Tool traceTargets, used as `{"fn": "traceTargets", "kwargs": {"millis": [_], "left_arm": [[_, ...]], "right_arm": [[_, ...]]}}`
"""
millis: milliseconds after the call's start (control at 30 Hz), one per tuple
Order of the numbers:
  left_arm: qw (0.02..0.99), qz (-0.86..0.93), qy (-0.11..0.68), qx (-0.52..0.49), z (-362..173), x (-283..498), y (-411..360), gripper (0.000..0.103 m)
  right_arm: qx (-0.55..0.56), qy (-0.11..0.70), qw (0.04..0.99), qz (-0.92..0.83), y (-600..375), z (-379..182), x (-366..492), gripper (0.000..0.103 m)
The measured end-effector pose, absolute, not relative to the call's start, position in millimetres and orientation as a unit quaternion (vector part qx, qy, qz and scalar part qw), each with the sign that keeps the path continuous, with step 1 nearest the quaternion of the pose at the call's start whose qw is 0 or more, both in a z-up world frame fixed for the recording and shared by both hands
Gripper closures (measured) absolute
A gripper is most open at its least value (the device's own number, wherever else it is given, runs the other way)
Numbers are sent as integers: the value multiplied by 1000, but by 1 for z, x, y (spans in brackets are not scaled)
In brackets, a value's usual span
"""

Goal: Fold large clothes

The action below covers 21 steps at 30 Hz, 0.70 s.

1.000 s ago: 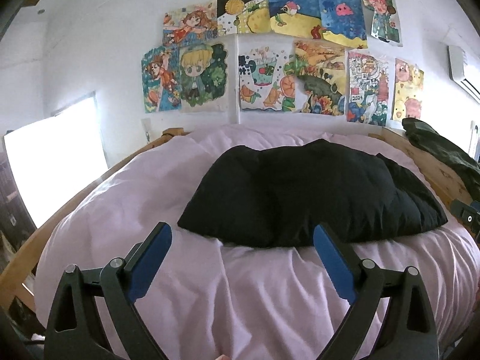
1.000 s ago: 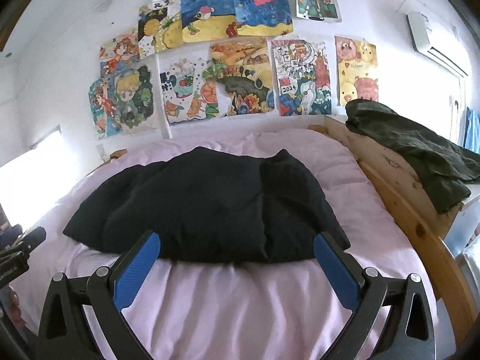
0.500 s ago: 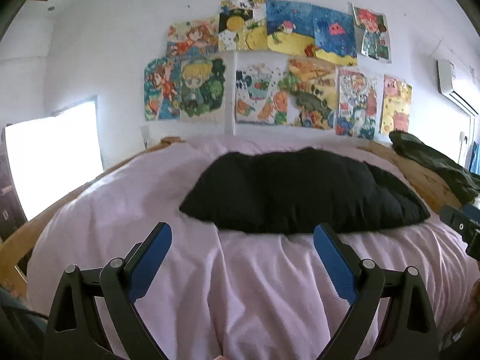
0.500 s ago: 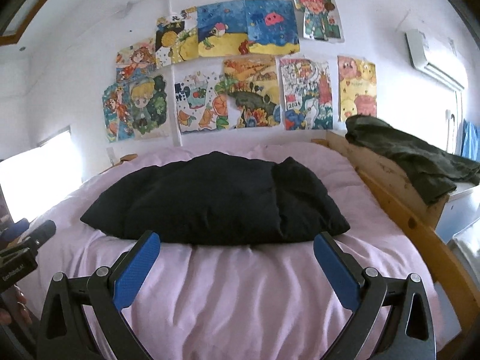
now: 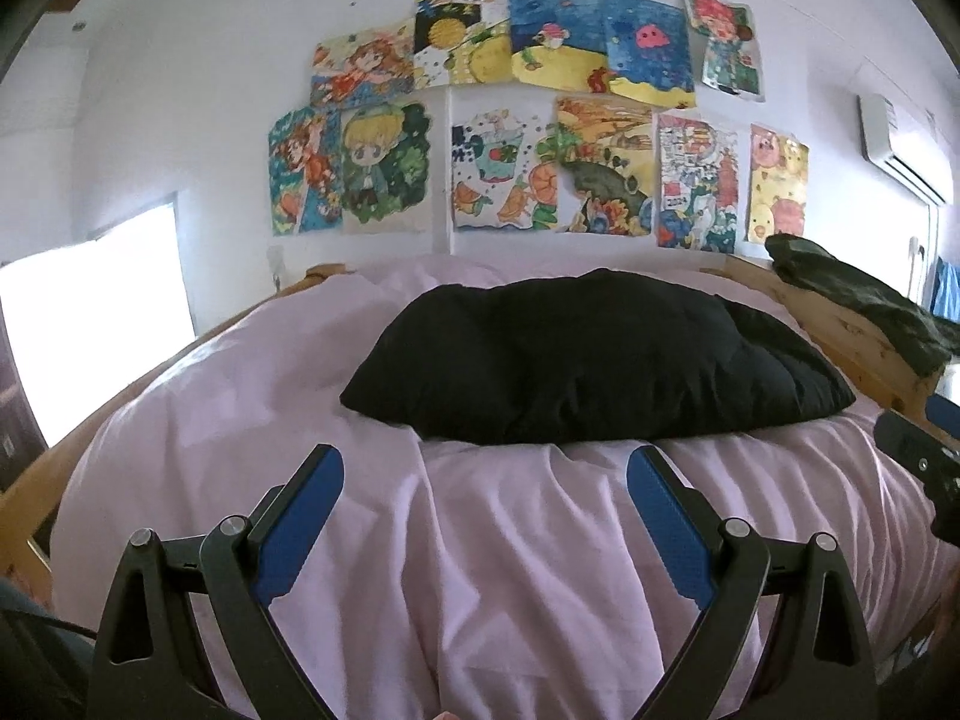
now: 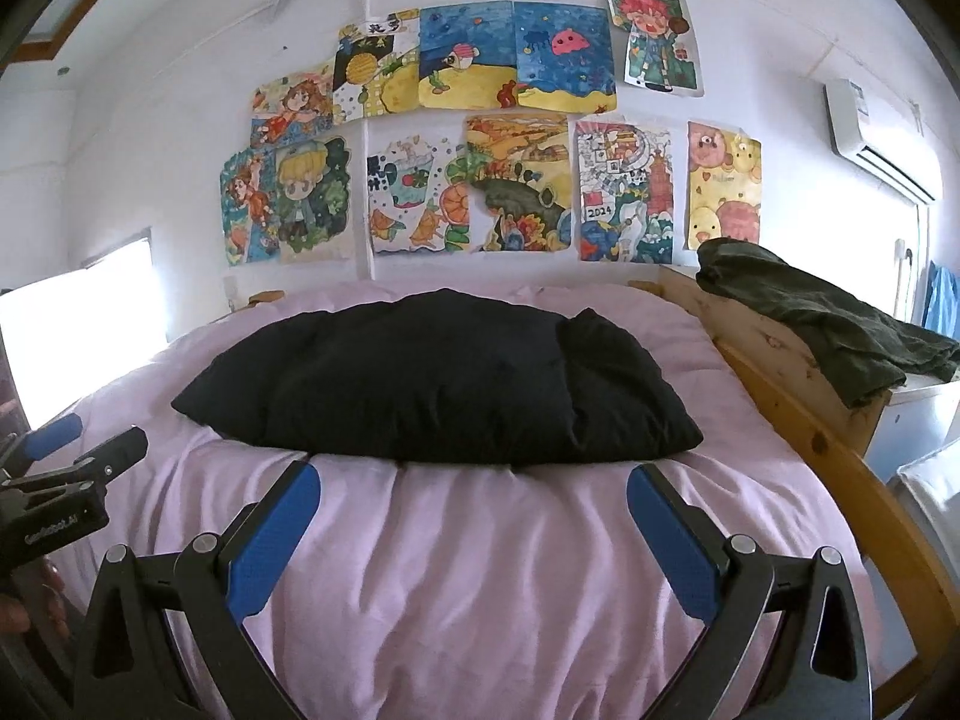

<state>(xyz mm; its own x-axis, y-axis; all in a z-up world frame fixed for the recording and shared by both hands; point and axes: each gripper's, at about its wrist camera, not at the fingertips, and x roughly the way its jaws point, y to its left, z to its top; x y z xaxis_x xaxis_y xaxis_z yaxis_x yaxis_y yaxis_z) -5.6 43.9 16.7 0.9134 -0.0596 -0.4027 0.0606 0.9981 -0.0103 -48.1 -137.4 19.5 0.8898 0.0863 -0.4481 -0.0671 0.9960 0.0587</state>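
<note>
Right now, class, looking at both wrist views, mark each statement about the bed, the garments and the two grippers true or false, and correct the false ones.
1. The puffy black garment lies on the pale pink bedsheet. True.
2. The left gripper is shut on the black garment. False: its fingers stand wide apart, holding nothing.
3. A dark green garment is draped over the wooden bed frame. True.
4. The right gripper is open. True.
5. The wall behind the bed is bare. False: colourful drawings cover it.
</note>
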Motion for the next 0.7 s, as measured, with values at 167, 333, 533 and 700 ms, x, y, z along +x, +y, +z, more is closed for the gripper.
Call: {"fn": "traceTargets", "kwargs": {"millis": [167, 333, 533, 700], "left_arm": [[978, -34, 207, 9, 14, -3, 41, 10], [977, -31, 209, 5, 12, -1, 41, 10], [977, -30, 213, 6, 10, -1, 41, 10], [977, -29, 212, 7, 11, -1, 41, 10]], "right_arm": [[29, 245, 968, 37, -139, 13, -44, 0], [35, 252, 967, 34, -142, 10, -42, 0], [40, 258, 965, 30, -145, 7, -40, 0], [40, 258, 965, 31, -145, 7, -40, 0]]}}
